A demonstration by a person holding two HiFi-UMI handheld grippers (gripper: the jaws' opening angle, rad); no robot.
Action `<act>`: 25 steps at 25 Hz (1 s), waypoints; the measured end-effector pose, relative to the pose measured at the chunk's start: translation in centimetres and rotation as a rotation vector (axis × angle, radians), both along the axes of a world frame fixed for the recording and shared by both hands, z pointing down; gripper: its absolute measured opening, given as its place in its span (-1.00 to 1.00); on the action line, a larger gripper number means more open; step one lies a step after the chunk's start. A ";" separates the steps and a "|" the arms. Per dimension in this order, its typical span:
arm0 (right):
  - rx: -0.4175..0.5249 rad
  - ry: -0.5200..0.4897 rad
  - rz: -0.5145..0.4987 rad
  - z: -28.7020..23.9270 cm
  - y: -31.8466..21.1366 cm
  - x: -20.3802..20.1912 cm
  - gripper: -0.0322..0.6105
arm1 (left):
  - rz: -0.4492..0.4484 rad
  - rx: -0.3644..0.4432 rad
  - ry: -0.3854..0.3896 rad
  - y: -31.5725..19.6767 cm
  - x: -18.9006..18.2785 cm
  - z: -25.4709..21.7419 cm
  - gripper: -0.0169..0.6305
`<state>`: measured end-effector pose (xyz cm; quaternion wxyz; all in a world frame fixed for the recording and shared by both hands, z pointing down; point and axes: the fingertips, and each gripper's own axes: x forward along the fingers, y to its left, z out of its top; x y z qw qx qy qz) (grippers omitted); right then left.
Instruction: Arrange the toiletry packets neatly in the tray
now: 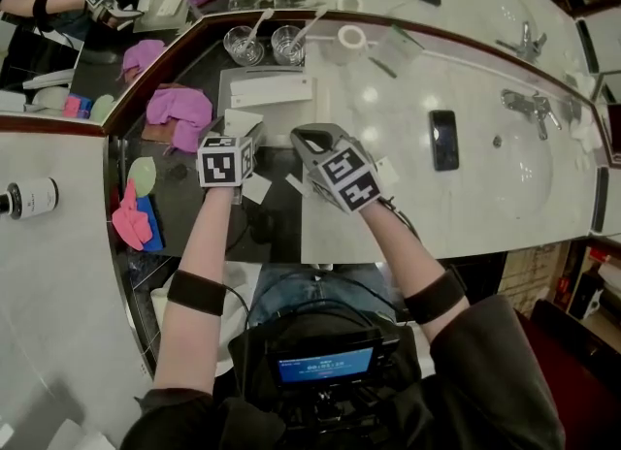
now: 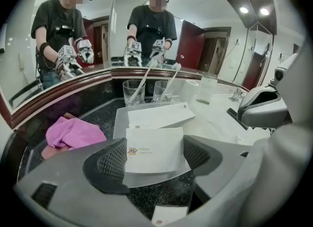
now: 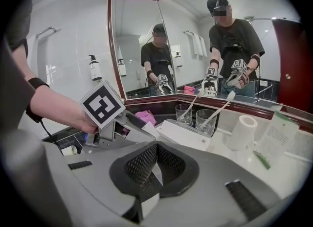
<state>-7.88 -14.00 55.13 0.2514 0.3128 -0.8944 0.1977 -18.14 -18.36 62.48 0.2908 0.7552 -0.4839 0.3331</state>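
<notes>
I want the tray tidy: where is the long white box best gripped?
Probably across its narrow width near the middle, from above. The box lies flat in the tray, long and slim, so only its short side suits a grip.

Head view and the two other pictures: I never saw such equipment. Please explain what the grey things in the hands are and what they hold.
No robot here: a person at a bathroom counter holds a two-jaw gripper in each hand. The head view looks down from the person's head; the other two cameras ride on the grippers. The left gripper clamps a square white packet flat between its jaws. The right gripper is shut on a thin white packet, seen edge-on. Ahead lie a grey tray with a long white packet, two glasses with toothbrushes, and a pink cloth.
</notes>
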 end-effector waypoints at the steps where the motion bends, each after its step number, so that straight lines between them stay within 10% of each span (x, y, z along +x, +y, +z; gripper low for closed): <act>1: -0.002 0.000 0.003 0.1 -0.1 0.0 -0.88 | -0.010 -0.011 -0.007 -0.1 -0.1 0.2 0.16; 25: -0.055 -0.011 0.039 2.6 -0.1 1.5 -0.88 | -0.102 -0.011 -0.039 -2.7 -0.6 2.1 0.47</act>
